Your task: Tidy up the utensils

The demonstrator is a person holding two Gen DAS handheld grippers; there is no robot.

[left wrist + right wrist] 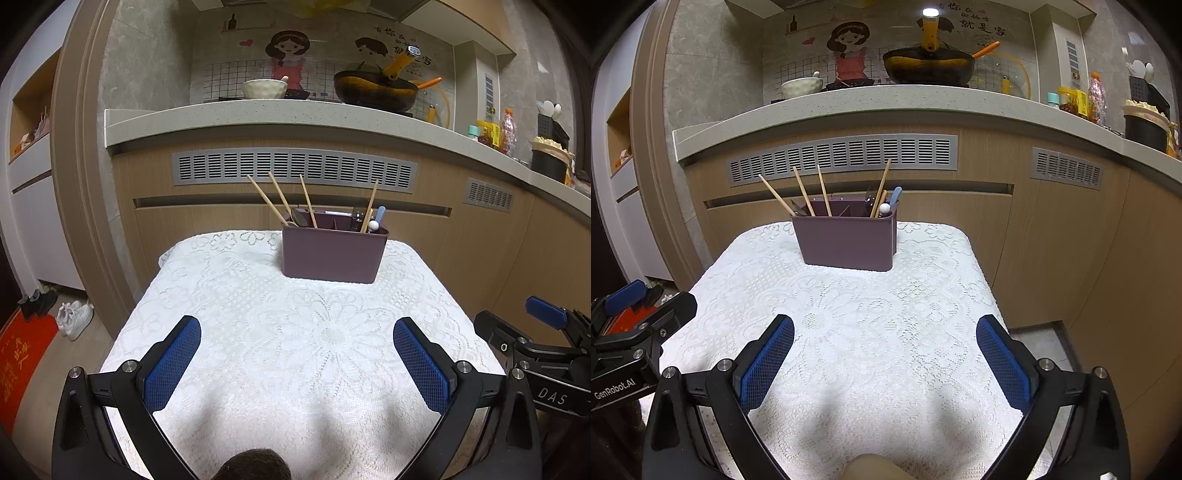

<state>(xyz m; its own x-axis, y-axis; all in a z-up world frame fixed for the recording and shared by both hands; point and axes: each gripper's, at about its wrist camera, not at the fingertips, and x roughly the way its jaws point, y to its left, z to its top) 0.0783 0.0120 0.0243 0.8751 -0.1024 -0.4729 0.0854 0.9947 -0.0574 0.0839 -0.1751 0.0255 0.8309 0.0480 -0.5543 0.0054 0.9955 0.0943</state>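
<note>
The purple caddy (334,254) is sitting at the far edge of the lace-covered table (295,350), just before the cabinet front; bare cloth is lying open between it and me; four wooden chopsticks (308,201) are leaning out of it, beside one blue-handled utensil (380,214); I am holding my left gripper (297,365) and right gripper (884,363) level at the near edge, both spread wide and empty.

Only the utensil caddy (334,254) interrupts the tablecloth (295,350).
</note>
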